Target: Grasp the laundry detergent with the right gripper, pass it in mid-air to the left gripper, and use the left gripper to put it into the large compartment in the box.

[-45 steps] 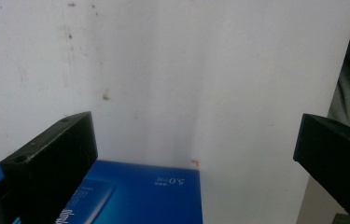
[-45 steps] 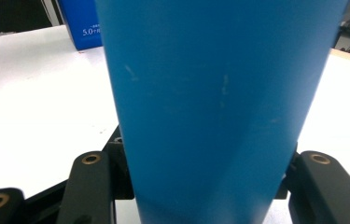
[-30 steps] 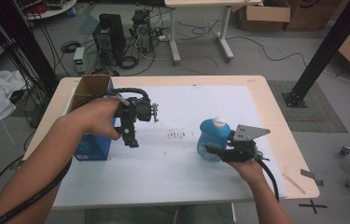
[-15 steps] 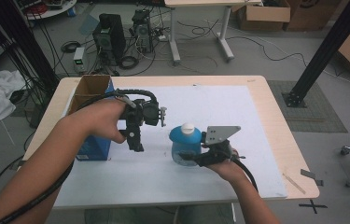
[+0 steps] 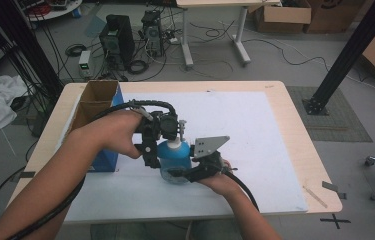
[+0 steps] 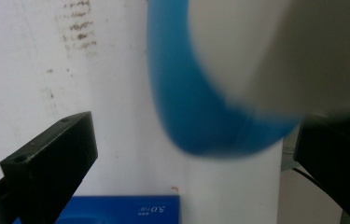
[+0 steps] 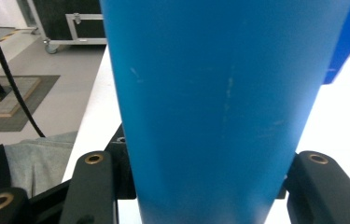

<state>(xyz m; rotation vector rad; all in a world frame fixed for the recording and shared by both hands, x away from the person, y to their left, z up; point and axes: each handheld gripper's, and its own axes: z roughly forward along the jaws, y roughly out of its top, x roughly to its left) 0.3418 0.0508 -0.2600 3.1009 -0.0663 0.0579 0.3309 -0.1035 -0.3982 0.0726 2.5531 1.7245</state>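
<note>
High view: your right gripper (image 5: 177,172) clamps the body of a blue bottle (image 5: 174,159) with a white cap, standing upright on the white mat (image 5: 255,135), just right of the blue cardboard box (image 5: 106,131). In the right gripper view the bottle's blue wall (image 7: 219,107) sits squeezed between both jaws. Your left gripper (image 5: 161,131) hovers over the bottle's cap; in the left gripper view its jaws stand wide apart around the blurred cap, pressing on nothing.
</note>
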